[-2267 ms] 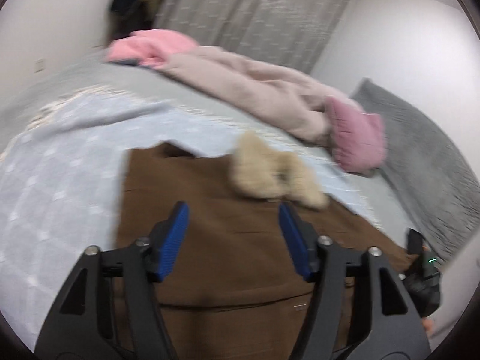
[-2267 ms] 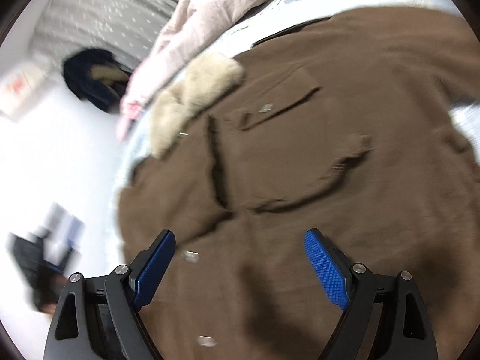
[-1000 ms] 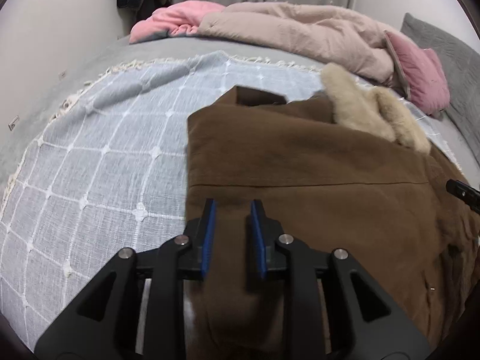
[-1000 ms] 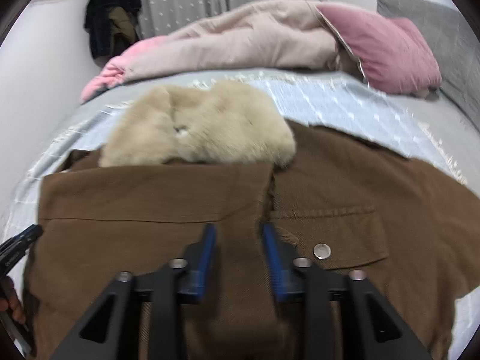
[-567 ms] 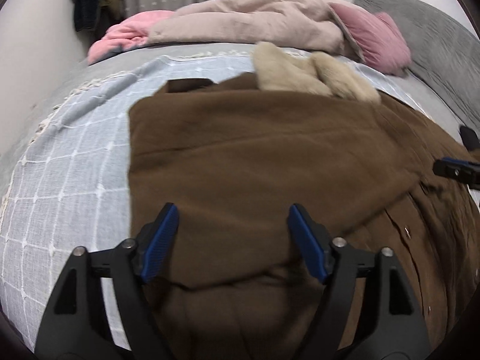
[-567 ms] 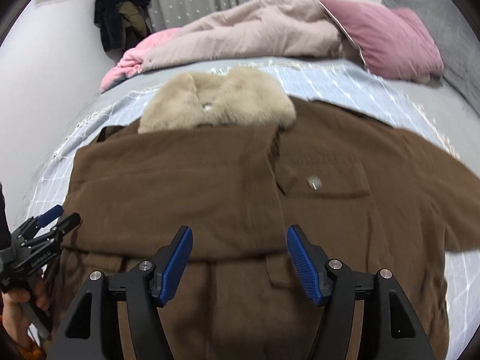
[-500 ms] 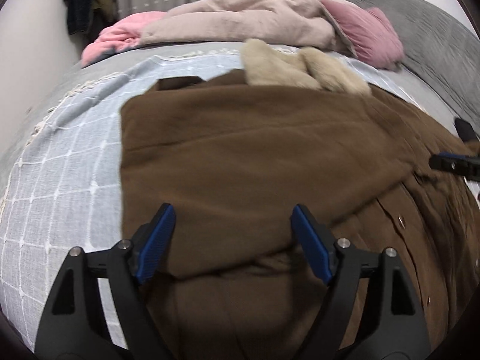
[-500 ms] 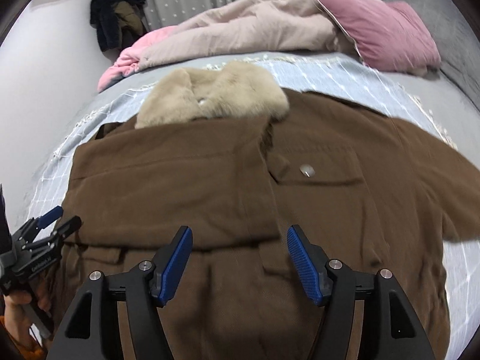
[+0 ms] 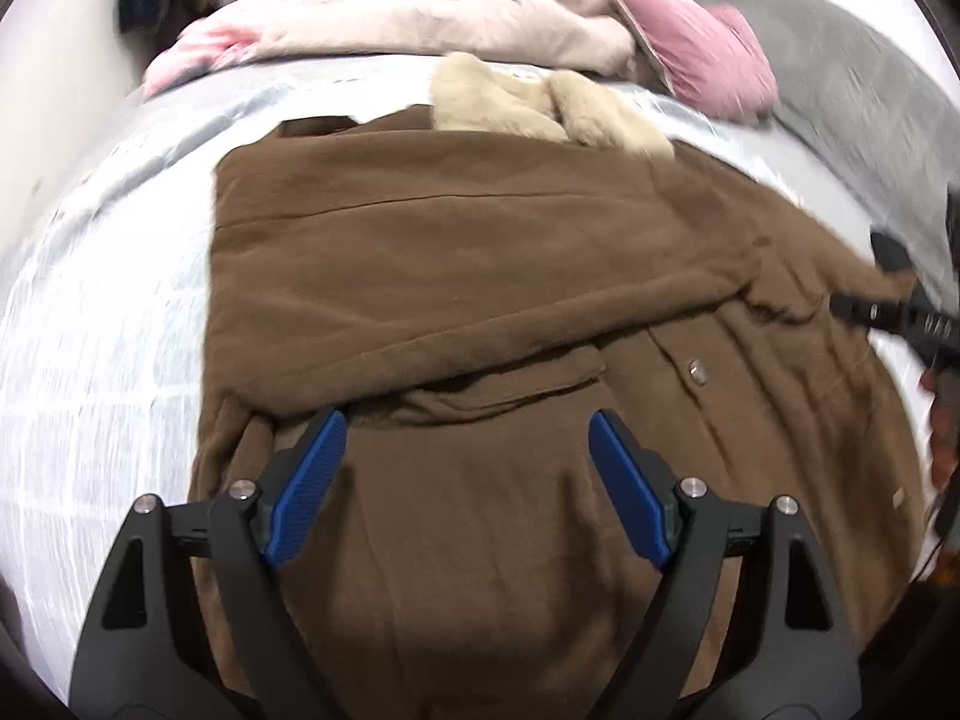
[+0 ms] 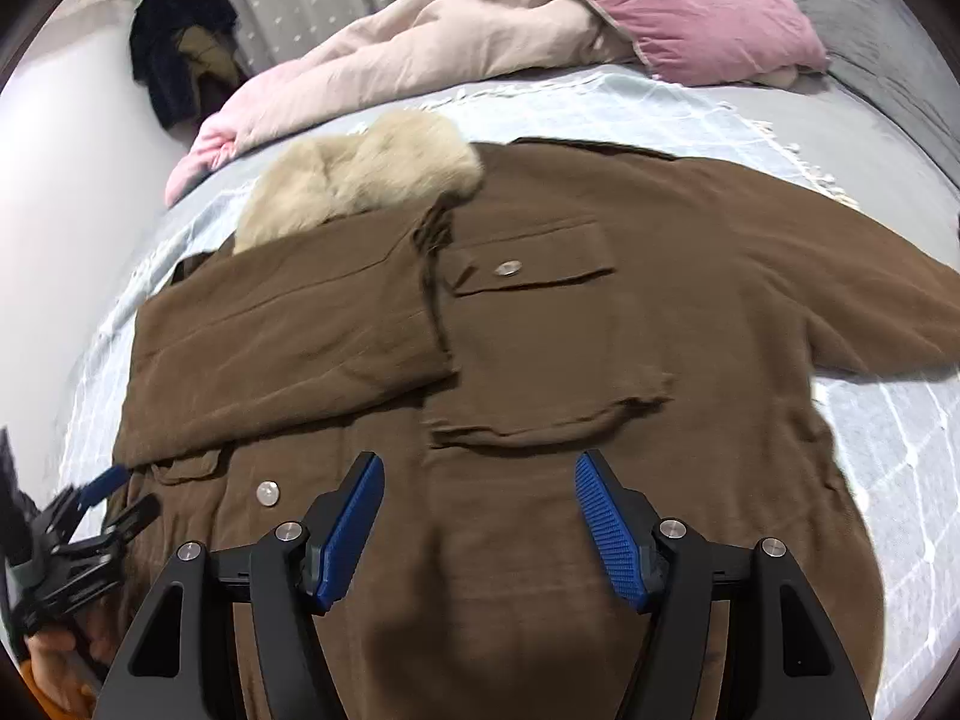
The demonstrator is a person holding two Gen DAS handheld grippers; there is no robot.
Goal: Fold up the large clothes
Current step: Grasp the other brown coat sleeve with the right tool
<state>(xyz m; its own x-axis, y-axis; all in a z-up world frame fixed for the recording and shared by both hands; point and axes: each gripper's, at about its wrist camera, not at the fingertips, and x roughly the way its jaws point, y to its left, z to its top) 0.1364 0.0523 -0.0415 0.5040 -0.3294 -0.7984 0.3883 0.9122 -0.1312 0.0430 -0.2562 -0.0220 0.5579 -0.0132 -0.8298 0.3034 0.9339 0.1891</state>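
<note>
Both my grippers are off the cloth now. A second ago each pair of blue pads was nearly pinched together low on the brown coat (image 9: 480, 276); now my left gripper (image 9: 465, 483) has its jaws spreading wide, still opening, with nothing between them but the coat lying flat underneath. My right gripper (image 10: 480, 531) stands released too, pads apart over the coat's lower front, gripping nothing. Both views have also pulled back, so more of the hem end shows than before.

The left sleeve (image 10: 288, 354) lies folded across the chest, its cuff end reaching the middle of the front, just left of the chest pocket flap (image 10: 534, 270) with its metal snap. The other sleeve (image 10: 840, 312) is still stretched out to the right, unfolded.

The coat lies face up on the light checked blanket (image 10: 888, 438) spread over the bed. Its long axis runs away from me: fur collar (image 10: 366, 180) at the far end, hem at the near end under my grippers. Beyond the collar, a pale beige quilt (image 10: 456, 42) is bunched up with a pink pillow (image 10: 690, 12) to its right, well apart from the coat.

In the right wrist view my left gripper (image 10: 96, 516) shows at the near left edge of the coat.
</note>
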